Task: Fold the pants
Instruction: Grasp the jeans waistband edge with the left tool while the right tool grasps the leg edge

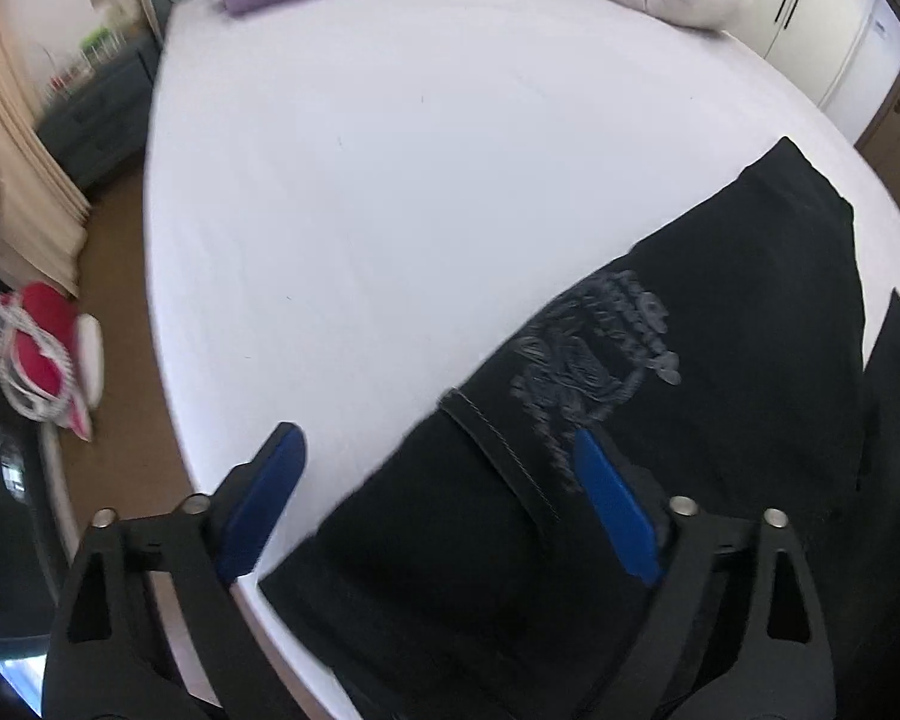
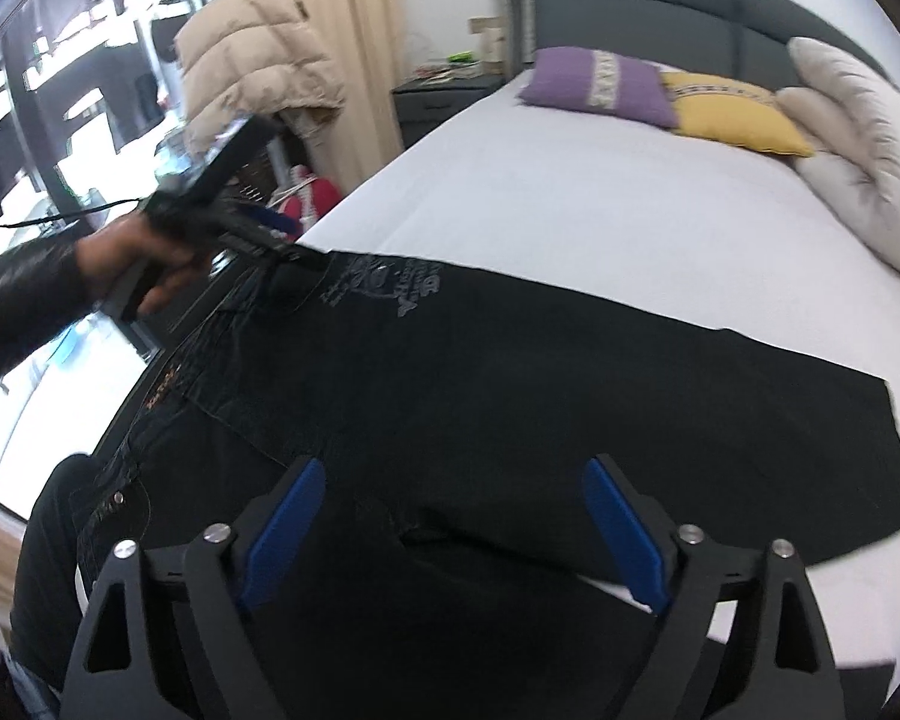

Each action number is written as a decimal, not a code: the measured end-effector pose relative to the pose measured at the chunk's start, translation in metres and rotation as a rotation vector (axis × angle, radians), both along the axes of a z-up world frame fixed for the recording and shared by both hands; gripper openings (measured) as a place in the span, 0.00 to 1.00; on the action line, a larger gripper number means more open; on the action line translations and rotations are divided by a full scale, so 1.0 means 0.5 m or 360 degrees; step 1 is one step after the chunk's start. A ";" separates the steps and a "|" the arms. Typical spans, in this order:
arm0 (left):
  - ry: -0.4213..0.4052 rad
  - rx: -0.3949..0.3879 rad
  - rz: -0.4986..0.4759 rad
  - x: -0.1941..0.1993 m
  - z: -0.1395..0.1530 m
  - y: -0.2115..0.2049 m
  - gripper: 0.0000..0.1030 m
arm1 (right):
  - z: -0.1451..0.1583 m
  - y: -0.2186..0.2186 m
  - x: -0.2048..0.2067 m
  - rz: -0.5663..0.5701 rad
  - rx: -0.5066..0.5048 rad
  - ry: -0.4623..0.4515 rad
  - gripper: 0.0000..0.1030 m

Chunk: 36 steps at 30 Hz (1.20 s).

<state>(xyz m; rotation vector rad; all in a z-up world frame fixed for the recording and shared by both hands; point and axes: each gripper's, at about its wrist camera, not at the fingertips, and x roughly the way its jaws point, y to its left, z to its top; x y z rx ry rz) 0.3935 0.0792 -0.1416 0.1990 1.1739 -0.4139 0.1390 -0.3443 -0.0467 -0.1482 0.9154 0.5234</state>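
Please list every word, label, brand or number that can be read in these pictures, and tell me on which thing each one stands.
No text can be read with certainty.
Grey printed emblem on the black denim pants: lettering is there, but too blurred to read.
Small orange stitched mark near the pants' waistband: too small to read.
Patterned bands on the purple pillow and the yellow pillow: ornament, not letters.

Bright daylight from window [image 2: 60, 120]; motion blur throughout; strong fisheye bending, dark vignette corners.

Black pants [image 2: 510, 396] lie spread flat across the bed's near edge (grey print showing).
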 end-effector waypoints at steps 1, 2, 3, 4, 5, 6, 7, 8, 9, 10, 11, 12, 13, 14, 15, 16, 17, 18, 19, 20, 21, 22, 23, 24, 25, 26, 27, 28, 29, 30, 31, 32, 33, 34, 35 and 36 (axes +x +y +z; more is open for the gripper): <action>0.0029 -0.0010 -0.0006 0.012 -0.012 0.003 0.83 | -0.007 0.003 0.010 0.0017 0.0006 0.0014 0.84; 0.0062 -0.0018 -0.0021 0.022 -0.025 0.006 0.77 | -0.014 0.003 0.018 0.0033 0.0011 0.0024 0.82; 0.0115 -0.0009 -0.0043 0.034 -0.045 0.008 0.73 | -0.020 0.007 0.029 0.0055 0.0010 0.0033 0.81; 0.0147 0.0000 -0.0059 0.039 -0.058 0.007 0.72 | -0.024 0.011 0.038 0.0070 0.0006 0.0038 0.79; 0.0149 0.0012 -0.0070 0.042 -0.063 0.006 0.71 | -0.027 0.015 0.045 0.0082 0.0001 0.0038 0.77; 0.0142 0.0018 -0.0086 0.044 -0.067 0.007 0.67 | -0.031 0.020 0.056 0.0091 -0.0008 0.0042 0.76; 0.0146 0.0008 -0.0087 0.047 -0.066 0.008 0.63 | -0.033 0.024 0.066 0.0100 -0.0010 0.0046 0.72; 0.0164 -0.0018 -0.0077 0.051 -0.066 0.013 0.51 | -0.033 0.027 0.075 0.0108 -0.0005 0.0052 0.69; 0.0172 -0.0042 -0.0061 0.056 -0.063 0.020 0.36 | -0.034 0.031 0.085 0.0116 -0.0003 0.0057 0.68; 0.0173 -0.0047 -0.0057 0.057 -0.061 0.023 0.31 | -0.032 0.034 0.093 0.0124 -0.0003 0.0054 0.66; 0.0173 -0.0055 -0.0057 0.058 -0.058 0.025 0.18 | -0.030 0.035 0.100 0.0134 -0.0006 0.0048 0.63; 0.0163 -0.0071 -0.0061 0.054 -0.051 0.028 0.10 | -0.027 0.040 0.111 0.0151 -0.0011 0.0042 0.62; 0.0145 -0.0062 -0.0060 0.048 -0.045 0.028 0.09 | -0.024 0.044 0.121 0.0165 -0.0019 0.0038 0.61; 0.0093 -0.0036 -0.0072 0.037 -0.036 0.026 0.07 | -0.021 0.050 0.131 0.0180 -0.0028 0.0028 0.61; 0.0056 -0.0022 -0.0077 0.022 -0.021 0.029 0.06 | -0.016 0.055 0.142 0.0207 -0.0030 0.0014 0.60; -0.0002 -0.0012 -0.0080 0.009 -0.008 0.030 0.05 | -0.012 0.059 0.151 0.0229 -0.0034 0.0001 0.60; -0.0033 -0.0005 -0.0085 -0.003 -0.001 0.030 0.05 | -0.008 0.064 0.159 0.0251 -0.0045 -0.0011 0.60; -0.0096 0.0008 -0.0090 -0.023 0.012 0.028 0.05 | -0.004 0.071 0.173 0.0280 -0.0066 -0.0023 0.59; -0.0143 0.0016 -0.0091 -0.040 0.018 0.020 0.05 | -0.001 0.077 0.183 0.0300 -0.0085 -0.0032 0.59; -0.0195 0.0019 -0.0092 -0.058 0.013 0.002 0.05 | 0.002 0.083 0.194 0.0321 -0.0105 -0.0043 0.59; -0.0243 0.0021 -0.0095 -0.068 0.028 -0.002 0.05 | 0.005 0.092 0.207 0.0352 -0.0131 -0.0054 0.59; -0.0288 0.0027 -0.0107 -0.085 0.037 -0.006 0.05 | 0.005 0.101 0.219 0.0373 -0.0152 -0.0061 0.59; -0.0330 0.0029 -0.0115 -0.132 0.035 -0.014 0.05 | 0.005 0.109 0.233 0.0393 -0.0171 -0.0063 0.59; -0.0355 0.0023 -0.0115 -0.144 0.041 -0.015 0.05 | 0.004 0.121 0.247 0.0416 -0.0195 -0.0064 0.59; -0.0376 0.0007 -0.0113 -0.151 0.044 -0.016 0.04 | 0.002 0.131 0.258 0.0441 -0.0217 -0.0060 0.59; -0.0388 -0.0010 -0.0109 -0.143 0.049 -0.005 0.04 | -0.003 0.142 0.269 0.0473 -0.0246 -0.0053 0.57; -0.0407 -0.0031 -0.0101 -0.173 0.040 0.003 0.04 | -0.010 0.155 0.278 0.0507 -0.0294 -0.0058 0.55; -0.0422 -0.0046 -0.0096 -0.179 0.043 0.007 0.04 | -0.018 0.167 0.290 0.0531 -0.0344 -0.0055 0.53; -0.0428 -0.0050 -0.0098 -0.187 0.049 0.011 0.04 | -0.027 0.175 0.301 0.0552 -0.0375 -0.0040 0.50; -0.0432 -0.0051 -0.0100 -0.191 0.051 0.010 0.04 | -0.035 0.184 0.313 0.0569 -0.0400 -0.0023 0.49; -0.0437 -0.0060 -0.0101 -0.193 0.049 0.008 0.04 | -0.045 0.193 0.324 0.0575 -0.0425 -0.0006 0.47; -0.0431 -0.0069 -0.0102 -0.193 0.047 0.011 0.04 | -0.055 0.198 0.332 0.0575 -0.0443 0.0014 0.38; -0.0428 -0.0075 -0.0101 -0.212 0.055 0.007 0.04 | -0.064 0.203 0.342 0.0580 -0.0458 0.0052 0.28; -0.0426 -0.0084 -0.0093 -0.224 0.056 0.007 0.04 | -0.074 0.206 0.347 0.0573 -0.0485 0.0083 0.08; -0.0426 -0.0089 -0.0084 -0.230 0.061 0.001 0.02 | -0.081 0.208 0.348 0.0558 -0.0510 0.0094 0.07; -0.0424 -0.0100 -0.0066 -0.233 0.062 0.006 0.02 | -0.084 0.207 0.346 0.0549 -0.0496 0.0111 0.07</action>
